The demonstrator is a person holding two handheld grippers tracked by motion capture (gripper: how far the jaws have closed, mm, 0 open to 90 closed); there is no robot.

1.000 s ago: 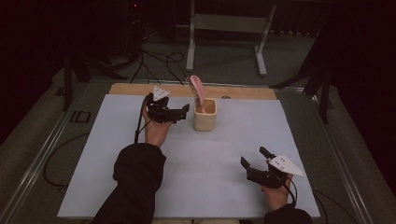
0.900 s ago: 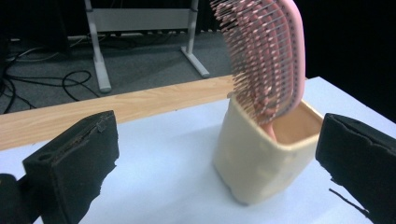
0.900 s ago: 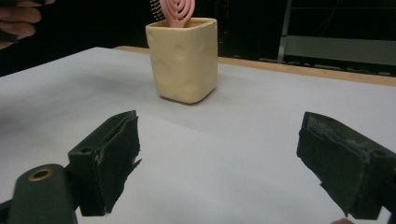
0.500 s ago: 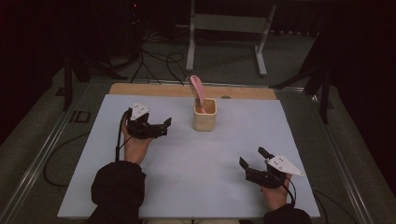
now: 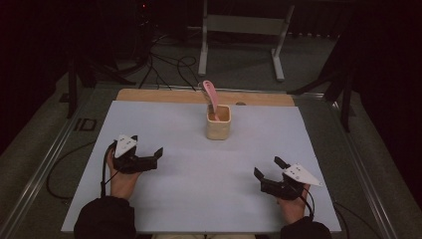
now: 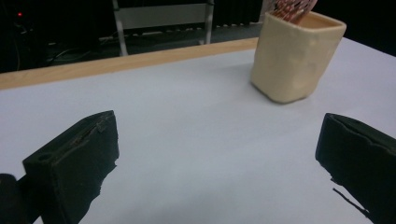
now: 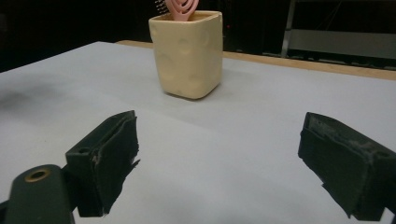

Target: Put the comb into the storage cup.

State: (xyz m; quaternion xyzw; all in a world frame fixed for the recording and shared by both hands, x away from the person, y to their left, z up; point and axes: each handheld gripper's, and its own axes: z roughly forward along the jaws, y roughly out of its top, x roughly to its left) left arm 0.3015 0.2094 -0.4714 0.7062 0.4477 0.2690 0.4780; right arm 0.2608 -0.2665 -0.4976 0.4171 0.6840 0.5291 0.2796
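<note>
— Where does the work stand?

— The pink brush (image 5: pixel 210 95) stands inside the cream cup (image 5: pixel 219 122). My left gripper (image 5: pixel 150 158) and right gripper (image 5: pixel 265 170) both sit well short of that cup, jaws spread wide, holding nothing.

— What next?

— I'd judge nothing remains but resting clear of the cup.

Dark room, grey floor (image 5: pixel 239 69), white metal stand (image 5: pixel 244 30) behind table (image 5: pixel 199 179).
</note>
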